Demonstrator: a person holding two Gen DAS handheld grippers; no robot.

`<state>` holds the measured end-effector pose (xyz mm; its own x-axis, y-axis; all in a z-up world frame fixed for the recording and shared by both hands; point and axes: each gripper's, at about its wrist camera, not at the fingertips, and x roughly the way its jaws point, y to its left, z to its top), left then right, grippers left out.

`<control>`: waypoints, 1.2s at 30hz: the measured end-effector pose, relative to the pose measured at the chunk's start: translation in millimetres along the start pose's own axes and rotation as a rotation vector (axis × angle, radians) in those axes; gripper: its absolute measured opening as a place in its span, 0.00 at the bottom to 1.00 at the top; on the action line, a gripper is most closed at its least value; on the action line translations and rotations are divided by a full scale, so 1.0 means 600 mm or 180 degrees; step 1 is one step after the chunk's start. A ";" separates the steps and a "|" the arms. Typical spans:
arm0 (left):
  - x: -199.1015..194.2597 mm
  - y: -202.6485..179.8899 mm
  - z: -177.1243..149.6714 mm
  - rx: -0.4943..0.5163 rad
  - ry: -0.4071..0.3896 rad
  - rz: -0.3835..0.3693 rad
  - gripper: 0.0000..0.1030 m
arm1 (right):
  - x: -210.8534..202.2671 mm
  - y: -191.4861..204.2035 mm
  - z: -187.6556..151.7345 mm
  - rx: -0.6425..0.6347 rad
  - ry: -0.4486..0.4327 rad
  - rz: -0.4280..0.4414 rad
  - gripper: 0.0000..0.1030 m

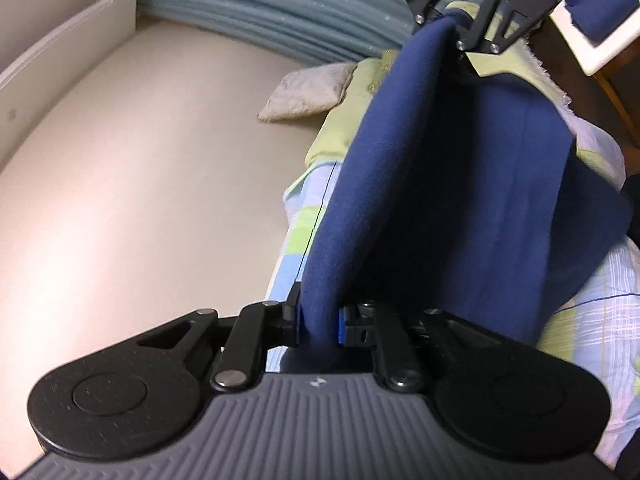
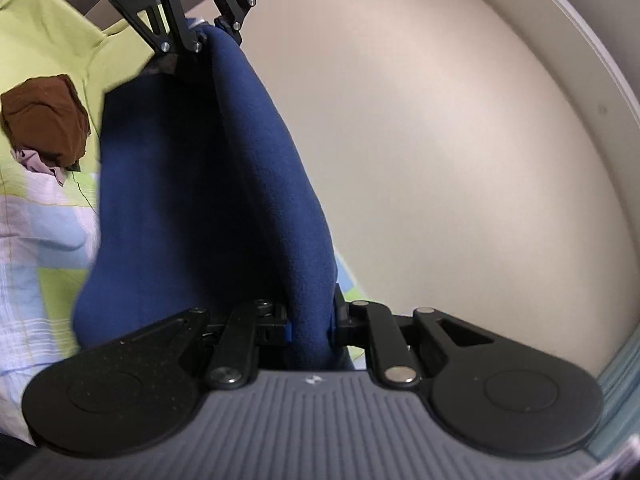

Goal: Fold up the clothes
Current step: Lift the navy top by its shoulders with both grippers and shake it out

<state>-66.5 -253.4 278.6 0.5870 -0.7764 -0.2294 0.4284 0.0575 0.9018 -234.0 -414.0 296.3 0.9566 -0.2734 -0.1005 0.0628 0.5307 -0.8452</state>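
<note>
A navy blue fleece garment (image 1: pixel 460 184) hangs stretched between my two grippers above a bed. My left gripper (image 1: pixel 319 326) is shut on one end of its top edge. My right gripper (image 1: pixel 456 30) shows at the top of the left wrist view, shut on the other end. In the right wrist view the same garment (image 2: pixel 208 200) runs from my right gripper (image 2: pixel 310 328) up to the left gripper (image 2: pixel 202 38). The cloth sags and drapes down toward the bed on one side.
The bed has a green, blue and white checked sheet (image 1: pixel 600 320). A white pillow (image 1: pixel 308 92) lies by a pale wall (image 1: pixel 140 160). A folded blue item (image 1: pixel 600 4) sits on a white stand. A brown garment (image 2: pixel 46 120) lies on the bed. Teal curtains (image 1: pixel 260 12) hang behind.
</note>
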 end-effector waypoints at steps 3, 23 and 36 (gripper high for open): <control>0.057 -0.019 -0.029 -0.0066 0.0183 -0.0146 0.19 | 0.043 -0.001 0.003 -0.0161 0.0025 0.0115 0.11; 0.431 -0.215 -0.167 -0.0514 0.0793 -0.0883 0.18 | 0.475 0.205 -0.271 0.0524 0.0799 0.1091 0.11; 0.020 -0.125 0.055 -0.0340 0.0437 0.0073 0.18 | 0.085 0.099 -0.158 0.0444 -0.0328 0.0097 0.11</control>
<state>-114.2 -288.0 220.3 0.6826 -0.6816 -0.2637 0.4801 0.1462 0.8650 -208.7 -472.6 191.4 0.9824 -0.1754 -0.0646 0.0653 0.6457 -0.7608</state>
